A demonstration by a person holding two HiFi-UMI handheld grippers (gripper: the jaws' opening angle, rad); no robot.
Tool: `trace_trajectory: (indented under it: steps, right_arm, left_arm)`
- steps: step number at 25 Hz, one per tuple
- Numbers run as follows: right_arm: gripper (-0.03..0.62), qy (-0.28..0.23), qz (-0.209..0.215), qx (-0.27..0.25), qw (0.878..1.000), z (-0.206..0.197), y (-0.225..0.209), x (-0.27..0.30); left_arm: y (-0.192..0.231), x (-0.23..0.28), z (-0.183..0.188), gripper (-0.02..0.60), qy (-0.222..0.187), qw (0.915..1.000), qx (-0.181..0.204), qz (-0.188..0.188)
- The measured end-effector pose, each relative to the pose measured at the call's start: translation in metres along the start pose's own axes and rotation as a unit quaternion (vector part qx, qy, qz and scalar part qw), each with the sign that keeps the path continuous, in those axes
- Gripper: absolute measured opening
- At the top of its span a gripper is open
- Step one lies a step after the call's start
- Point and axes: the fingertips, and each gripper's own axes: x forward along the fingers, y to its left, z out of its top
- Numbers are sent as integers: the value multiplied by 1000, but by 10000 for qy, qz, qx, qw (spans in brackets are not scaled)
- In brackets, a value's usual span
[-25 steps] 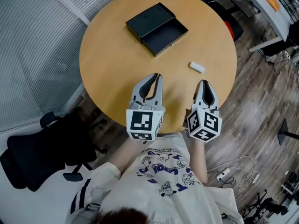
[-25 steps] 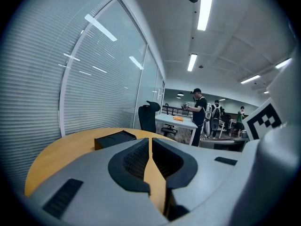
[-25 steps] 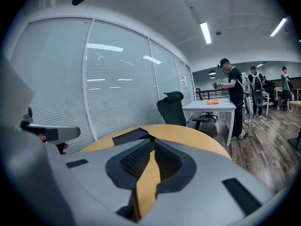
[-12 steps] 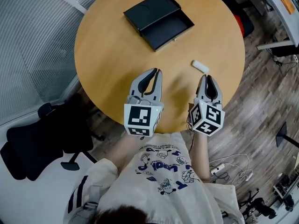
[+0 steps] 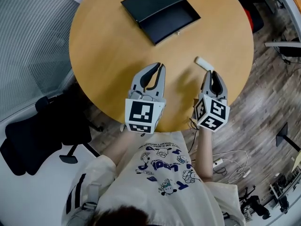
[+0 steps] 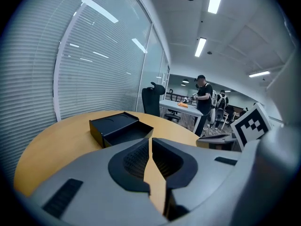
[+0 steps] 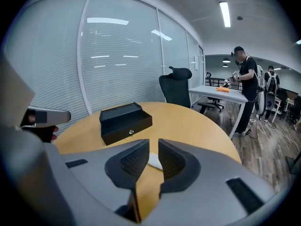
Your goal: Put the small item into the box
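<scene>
Small white oblong item (image 5: 203, 64) lies just ahead of your right tongs (image 5: 211, 73), slanting across them | left tongs (image 5: 160, 66) farther | both clenched, empty

The head camera looked steeply down onto the round table (image 5: 108, 55), taking in the left gripper (image 5: 161, 68) and right gripper (image 5: 210, 73). Each gripper camera sat close behind its own fingers (image 6: 131, 160), facing low across the tabletop; both shared the black box (image 6: 117, 128) ahead of them.
</scene>
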Motion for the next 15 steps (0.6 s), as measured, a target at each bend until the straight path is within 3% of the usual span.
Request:
trace_trajectory:
  steps: [10, 15]
  right_arm:
    - [141, 494, 197, -689, 9962, -22, -11, 36]
    - [176, 855, 556, -1092, 9888, -36, -5, 50]
  left_arm:
    - [-1, 23, -20, 32, 261, 9996, -55, -42]
    - [-1, 26, -29, 32, 381, 9992, -58, -68]
